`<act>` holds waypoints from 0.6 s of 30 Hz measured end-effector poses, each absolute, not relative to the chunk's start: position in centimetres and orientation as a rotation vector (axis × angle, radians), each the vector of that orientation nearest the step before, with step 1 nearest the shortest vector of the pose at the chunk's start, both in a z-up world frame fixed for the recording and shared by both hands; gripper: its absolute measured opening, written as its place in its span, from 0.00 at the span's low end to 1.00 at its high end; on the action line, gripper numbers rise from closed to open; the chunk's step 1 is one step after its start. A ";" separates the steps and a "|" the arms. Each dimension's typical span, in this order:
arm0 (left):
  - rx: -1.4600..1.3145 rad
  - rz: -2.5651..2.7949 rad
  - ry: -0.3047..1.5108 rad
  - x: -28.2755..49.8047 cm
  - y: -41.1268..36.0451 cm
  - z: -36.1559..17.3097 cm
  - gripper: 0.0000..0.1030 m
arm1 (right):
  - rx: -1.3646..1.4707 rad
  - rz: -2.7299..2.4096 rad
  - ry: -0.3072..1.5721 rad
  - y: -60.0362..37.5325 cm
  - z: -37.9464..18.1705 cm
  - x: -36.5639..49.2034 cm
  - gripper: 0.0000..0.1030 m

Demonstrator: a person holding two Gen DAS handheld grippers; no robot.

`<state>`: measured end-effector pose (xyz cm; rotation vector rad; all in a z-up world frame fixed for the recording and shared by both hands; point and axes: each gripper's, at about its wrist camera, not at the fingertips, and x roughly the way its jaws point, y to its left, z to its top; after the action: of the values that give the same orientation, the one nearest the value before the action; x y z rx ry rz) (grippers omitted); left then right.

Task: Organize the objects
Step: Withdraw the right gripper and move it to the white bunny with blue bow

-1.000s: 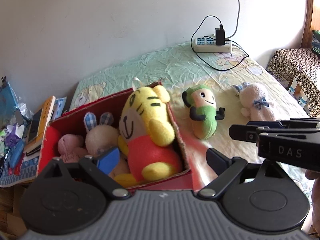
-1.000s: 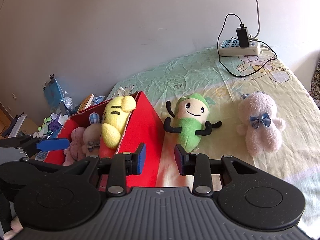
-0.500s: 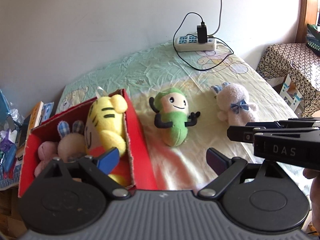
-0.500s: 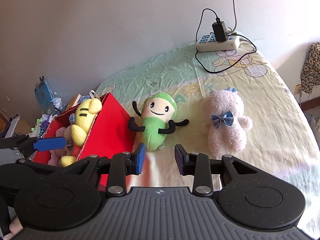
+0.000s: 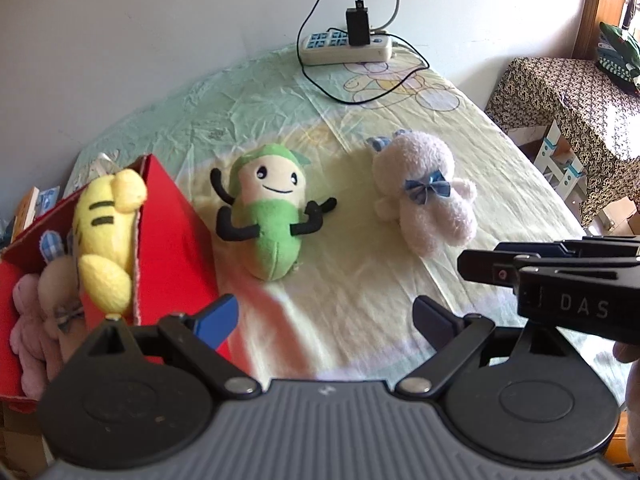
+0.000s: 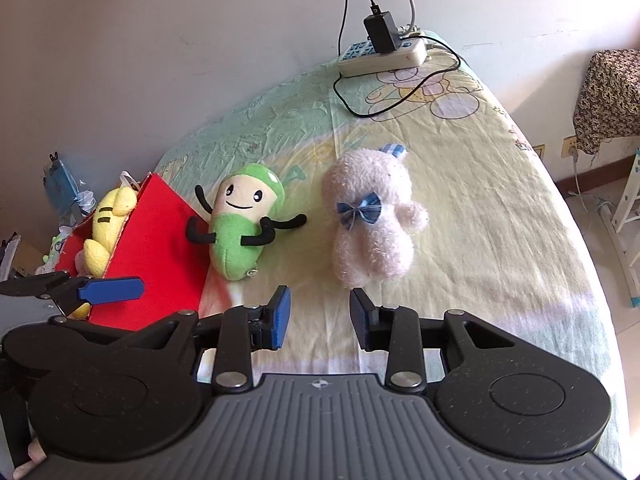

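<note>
— Green plush toy [image 5: 267, 220]: where did it lie?
— On the bed sheet [image 6: 480, 184], just beside the red box [image 5: 168, 240], with the pink plush [image 6: 372, 220] near its other side.
— Grippers?
— Left gripper [image 5: 324, 318] stood wide open, holding nothing. Right gripper [image 6: 320, 316] was partly open, empty, above bare sheet.
— Count?
— Two toys on the sheet; a yellow tiger plush [image 5: 106, 236] and at least two pale toys in the box; one power strip [image 6: 382, 54].
— Change since a second earlier?
— Both cameras had swung rightward; the box sat farther left.
</note>
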<state>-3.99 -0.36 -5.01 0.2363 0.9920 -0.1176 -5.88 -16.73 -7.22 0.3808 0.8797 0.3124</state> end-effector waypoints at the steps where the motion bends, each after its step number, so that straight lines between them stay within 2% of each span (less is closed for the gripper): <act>1: 0.234 -0.121 0.999 -3.8 -0.6 -5.2 0.91 | 0.385 0.309 0.883 -17.1 -7.4 -5.8 0.34; 18: 0.255 -0.162 1.068 0.2 -5.1 -8.4 0.91 | 0.438 0.287 0.921 -21.8 -9.5 -2.7 0.36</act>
<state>0.20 -5.07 -8.42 0.2545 1.0678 -0.1622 -2.65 -21.81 -9.50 0.4376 0.9205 0.2866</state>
